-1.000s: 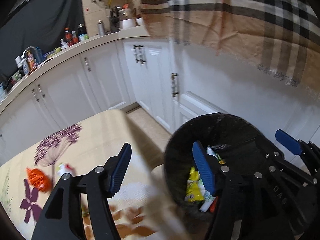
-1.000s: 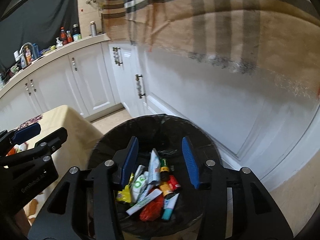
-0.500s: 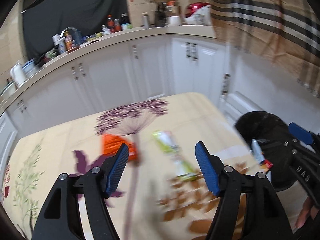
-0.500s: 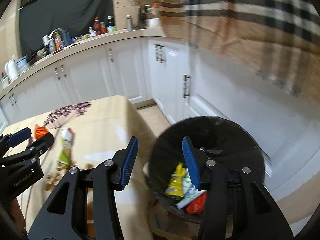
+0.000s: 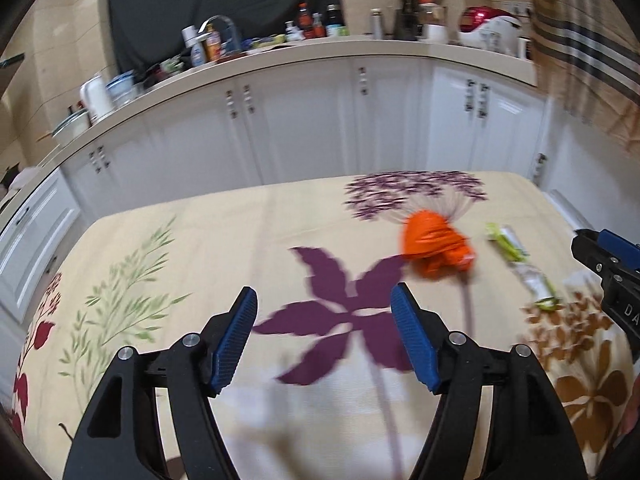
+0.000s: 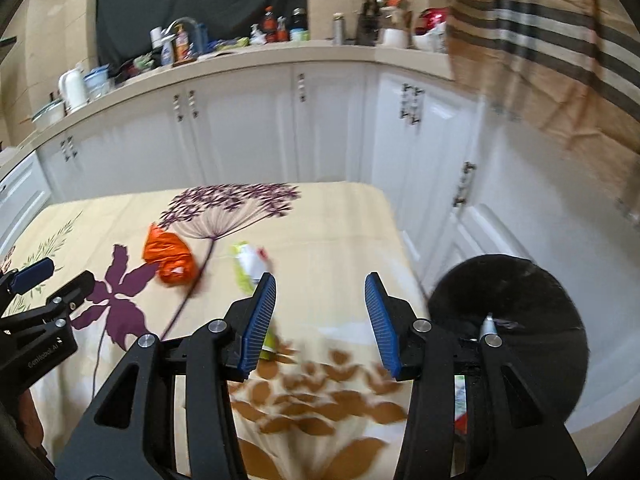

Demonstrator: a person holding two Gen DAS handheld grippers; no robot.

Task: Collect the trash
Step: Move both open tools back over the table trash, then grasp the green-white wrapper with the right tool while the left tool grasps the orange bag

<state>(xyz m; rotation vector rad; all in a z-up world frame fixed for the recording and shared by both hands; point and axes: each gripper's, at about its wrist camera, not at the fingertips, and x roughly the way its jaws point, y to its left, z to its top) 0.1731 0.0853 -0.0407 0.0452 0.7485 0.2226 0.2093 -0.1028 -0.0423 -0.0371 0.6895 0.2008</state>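
A crumpled orange wrapper (image 5: pixel 436 246) lies on the floral tablecloth (image 5: pixel 200 248), ahead and right of my left gripper (image 5: pixel 323 336), which is open and empty above the cloth. A green-and-white wrapper (image 5: pixel 520 264) lies right of it. In the right wrist view the orange wrapper (image 6: pixel 170 258) is ahead left and the green-and-white wrapper (image 6: pixel 250 268) runs under the left finger of my right gripper (image 6: pixel 320 322), which is open and empty. The black trash bin (image 6: pixel 516 320) stands off the table's right edge with trash inside.
White kitchen cabinets (image 5: pixel 312 128) and a cluttered counter (image 5: pixel 280 46) run behind the table. A plaid cloth (image 6: pixel 552 52) hangs at the right. The table's right edge (image 6: pixel 400 240) borders the gap to the bin.
Both grippers have swung left from over the bin to over the table. The bin has slid to the right edge of the right view and out of the left view.
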